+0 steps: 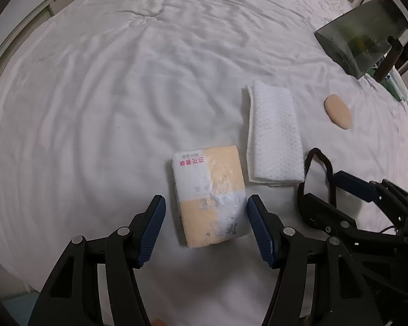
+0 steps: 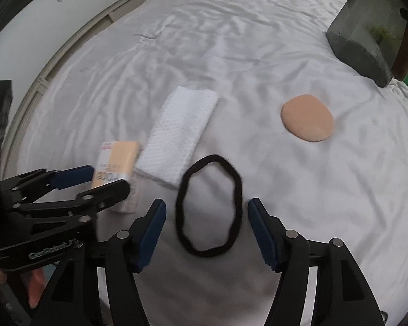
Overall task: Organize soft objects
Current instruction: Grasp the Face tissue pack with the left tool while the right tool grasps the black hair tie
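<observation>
On a white bed sheet [image 1: 95,95] lie an orange-and-white tissue pack [image 1: 209,195], a folded white cloth [image 1: 274,133], a beige oval puff [image 1: 337,111] and a black hair band [image 1: 317,163]. My left gripper [image 1: 206,217] is open, its jaws on either side of the near half of the tissue pack [image 2: 117,163]. My right gripper [image 2: 206,222] is open and straddles the hair band [image 2: 209,206]. The cloth [image 2: 182,133] and the puff [image 2: 307,122] lie beyond it. The left gripper [image 2: 95,182] shows at the left of the right wrist view.
A grey translucent box [image 1: 364,38] with a brown handle stands at the far right of the bed [image 2: 375,35]. Green items [image 1: 394,87] lie beside it. The bed's edge and a pale frame [image 1: 27,21] curve along the far left.
</observation>
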### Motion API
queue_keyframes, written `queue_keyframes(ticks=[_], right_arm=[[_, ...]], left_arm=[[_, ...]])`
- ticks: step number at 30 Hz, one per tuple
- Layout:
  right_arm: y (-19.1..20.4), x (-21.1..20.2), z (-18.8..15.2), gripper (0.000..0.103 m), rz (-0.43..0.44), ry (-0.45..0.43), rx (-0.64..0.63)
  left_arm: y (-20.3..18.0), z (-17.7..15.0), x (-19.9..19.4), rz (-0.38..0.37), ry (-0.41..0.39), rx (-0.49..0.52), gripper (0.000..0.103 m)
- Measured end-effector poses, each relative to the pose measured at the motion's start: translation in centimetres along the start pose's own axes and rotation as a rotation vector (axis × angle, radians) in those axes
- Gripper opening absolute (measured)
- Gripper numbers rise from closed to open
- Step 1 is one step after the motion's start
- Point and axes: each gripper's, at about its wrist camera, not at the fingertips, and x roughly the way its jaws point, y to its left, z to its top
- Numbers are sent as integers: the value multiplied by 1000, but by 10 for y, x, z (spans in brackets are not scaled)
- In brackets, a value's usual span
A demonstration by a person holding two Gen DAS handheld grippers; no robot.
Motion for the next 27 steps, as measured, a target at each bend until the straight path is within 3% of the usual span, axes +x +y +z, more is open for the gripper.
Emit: queue_keyframes(ticks=[5,8,10,11,13,14,15,23,24,26,27], right_arm=[[6,13,2,58,-22,35,-32],[11,20,2,47,-39,58,-61],[12,22,2,28,-28,75,-70],[13,23,3,24,-22,76,-75],[13,22,3,8,-6,74,-76],[12,23,3,6,3,78,-72],[10,23,2,5,13,79,-68],[-4,25,4,7,86,91,-15],[-8,24,3,11,110,91,7],[-13,23,2,31,146,88,38],[-14,22,3,53,161,81,51]], left_arm=[[5,1,7,-13,23,-24,57],[3,2,9,-16,24,-22,58],[3,0,9,-15,25,-22,58],[2,0,10,-17,24,-23,58],[3,-1,9,-24,20,-30,56],[1,-1,10,-27,18,-30,52],[2,-2,10,-37,17,-30,46],[-2,-1,13,-49,25,-62,46],[-1,1,14,-52,30,-69,47],[2,1,16,-61,45,-87,50],[3,1,17,-66,50,-93,53]])
